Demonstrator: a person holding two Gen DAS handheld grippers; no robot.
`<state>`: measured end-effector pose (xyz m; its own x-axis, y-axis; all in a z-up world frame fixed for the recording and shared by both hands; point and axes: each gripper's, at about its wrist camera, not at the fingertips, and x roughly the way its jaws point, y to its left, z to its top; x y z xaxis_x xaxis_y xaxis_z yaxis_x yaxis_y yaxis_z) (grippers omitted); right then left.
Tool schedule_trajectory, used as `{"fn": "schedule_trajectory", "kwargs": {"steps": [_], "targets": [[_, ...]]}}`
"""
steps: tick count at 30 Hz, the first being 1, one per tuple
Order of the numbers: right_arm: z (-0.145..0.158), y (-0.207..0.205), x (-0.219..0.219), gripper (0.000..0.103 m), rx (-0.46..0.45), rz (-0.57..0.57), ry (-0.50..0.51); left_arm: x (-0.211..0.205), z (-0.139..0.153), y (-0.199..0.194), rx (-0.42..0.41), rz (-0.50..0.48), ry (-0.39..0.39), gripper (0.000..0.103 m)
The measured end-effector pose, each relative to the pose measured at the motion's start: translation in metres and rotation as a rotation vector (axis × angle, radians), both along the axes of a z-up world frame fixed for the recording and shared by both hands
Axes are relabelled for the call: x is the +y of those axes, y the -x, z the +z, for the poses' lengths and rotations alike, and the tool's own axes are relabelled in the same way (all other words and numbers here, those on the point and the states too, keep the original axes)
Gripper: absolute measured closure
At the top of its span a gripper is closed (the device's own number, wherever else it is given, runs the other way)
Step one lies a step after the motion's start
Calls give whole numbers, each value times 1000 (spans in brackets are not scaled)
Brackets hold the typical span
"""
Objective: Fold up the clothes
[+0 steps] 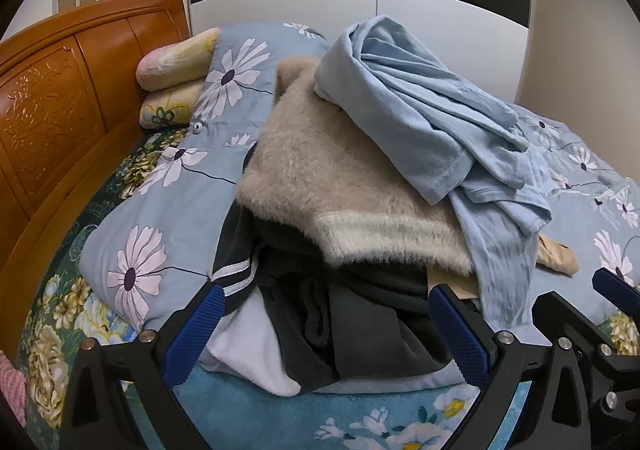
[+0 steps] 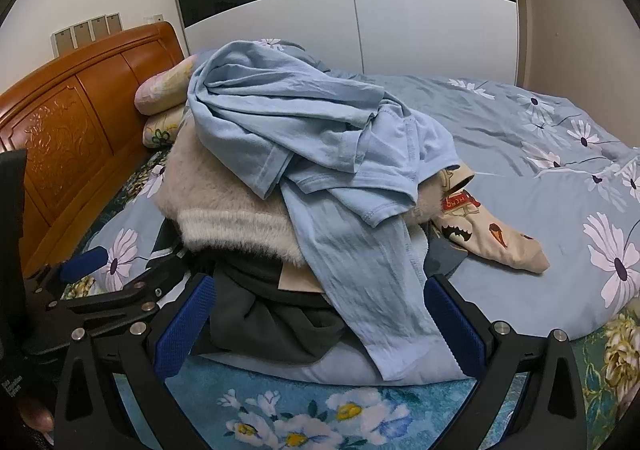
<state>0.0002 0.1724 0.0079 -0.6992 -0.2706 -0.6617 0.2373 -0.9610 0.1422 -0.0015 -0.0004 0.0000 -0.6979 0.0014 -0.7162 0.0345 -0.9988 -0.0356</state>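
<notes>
Both wide open and holding nothing, left gripper and right gripper low before the heap on the bed, light blue shirt topmost over fluffy beige sweater, likely to snag that sweater if grabbed deep.

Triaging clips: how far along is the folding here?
Done: nothing; the clothes sit in one unfolded heap, light blue garment over the fuzzy beige sweater and dark clothes. In hand: nothing; left hand-held gripper and right hand-held gripper are open, empty. Left: every piece.
</notes>
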Motion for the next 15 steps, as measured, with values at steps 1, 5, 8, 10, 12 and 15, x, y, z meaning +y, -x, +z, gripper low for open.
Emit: {"fn": "schedule_trajectory", "kwargs": {"steps": [1, 5, 8, 10, 12, 15], "targets": [[0, 0, 0, 0, 1, 0, 0, 0, 0, 1, 1, 3, -6, 0], [0, -3, 0, 0, 5, 2, 11, 0, 10, -10, 43, 3, -22, 0], [11, -9, 2, 0, 16, 12, 14, -2, 17, -14, 44, 17, -14, 0], [16, -10, 2, 0, 16, 10, 17, -3, 19, -14, 52, 15, -20, 0], [21, -13, 2, 0, 18, 6, 22, -2, 22, -16, 65, 13, -17, 0], [25, -17, 2, 0, 30, 2, 18, -2, 27, -19, 80, 15, -16, 0]]}}
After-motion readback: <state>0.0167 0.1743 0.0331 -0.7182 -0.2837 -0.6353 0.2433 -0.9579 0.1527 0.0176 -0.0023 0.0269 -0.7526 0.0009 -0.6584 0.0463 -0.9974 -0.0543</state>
